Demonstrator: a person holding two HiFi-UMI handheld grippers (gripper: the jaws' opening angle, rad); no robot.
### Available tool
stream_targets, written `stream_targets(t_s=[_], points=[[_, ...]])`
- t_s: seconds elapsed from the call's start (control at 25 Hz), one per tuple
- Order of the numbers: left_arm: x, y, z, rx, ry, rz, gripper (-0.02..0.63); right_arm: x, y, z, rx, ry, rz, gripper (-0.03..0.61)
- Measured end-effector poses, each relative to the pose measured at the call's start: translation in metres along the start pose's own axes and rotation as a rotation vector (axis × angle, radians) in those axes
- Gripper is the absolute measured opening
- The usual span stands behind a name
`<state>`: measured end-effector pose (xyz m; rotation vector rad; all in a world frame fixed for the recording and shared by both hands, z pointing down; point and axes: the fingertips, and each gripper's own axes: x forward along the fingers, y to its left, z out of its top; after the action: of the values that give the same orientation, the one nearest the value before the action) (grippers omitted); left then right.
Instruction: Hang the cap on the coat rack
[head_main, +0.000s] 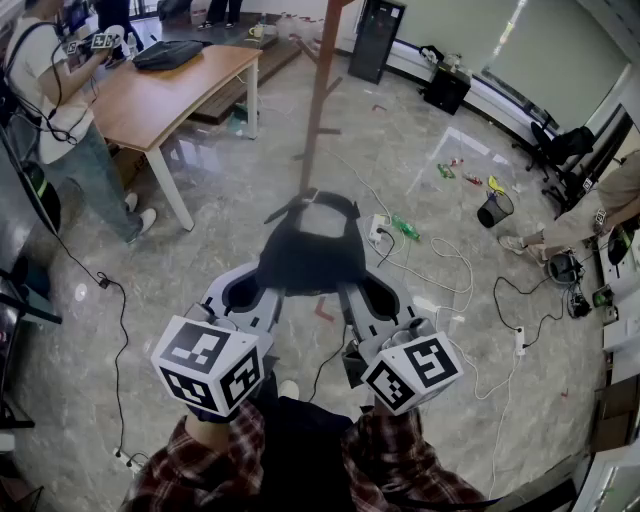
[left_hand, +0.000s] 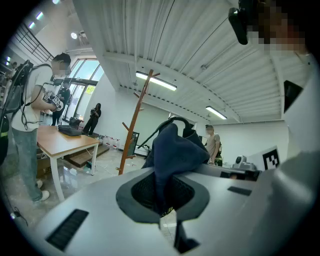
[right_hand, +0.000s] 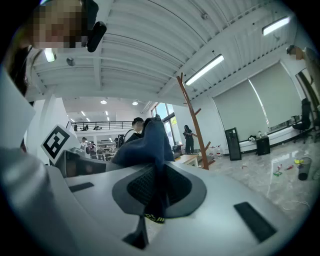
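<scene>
Two grips happening: left gripper (head_main: 265, 290) and right gripper (head_main: 350, 290) are each clamping an edge of the dark cap (head_main: 305, 250), holding it seemingly just short of the coat rack (head_main: 320, 90).

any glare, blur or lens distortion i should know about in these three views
Head view: pale glare on the glossy floor, straight lines bowing toward the edges. Left gripper view: heavy fisheye, dark corners, cap fairly sharp. Right gripper view: same fisheye, ceiling lamp blown out, cap dim beneath it.
</scene>
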<state>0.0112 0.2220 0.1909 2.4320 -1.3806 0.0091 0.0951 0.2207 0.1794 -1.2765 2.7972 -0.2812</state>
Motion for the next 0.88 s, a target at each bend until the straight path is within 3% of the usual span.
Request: stream_targets(t_s=[0.36, 0.64, 0.88], points=[[0.023, 0.015, -0.010, -0.013, 0.014, -0.004, 0.020, 0.018, -0.019, -0.013, 0.010, 0.014, -0.007, 0.026], [0.087, 0.116, 0.018, -0.035, 0.049, -0.036, 0.021, 0.136, -0.049, -0.017, 0.029, 0.037, -0.046, 0.026], [0.140, 0.177, 0.048, -0.028, 0.058, -0.070, 0.020, 0.212, -0.078, -0.010, 0.043, 0.028, -0.079, 0.026]])
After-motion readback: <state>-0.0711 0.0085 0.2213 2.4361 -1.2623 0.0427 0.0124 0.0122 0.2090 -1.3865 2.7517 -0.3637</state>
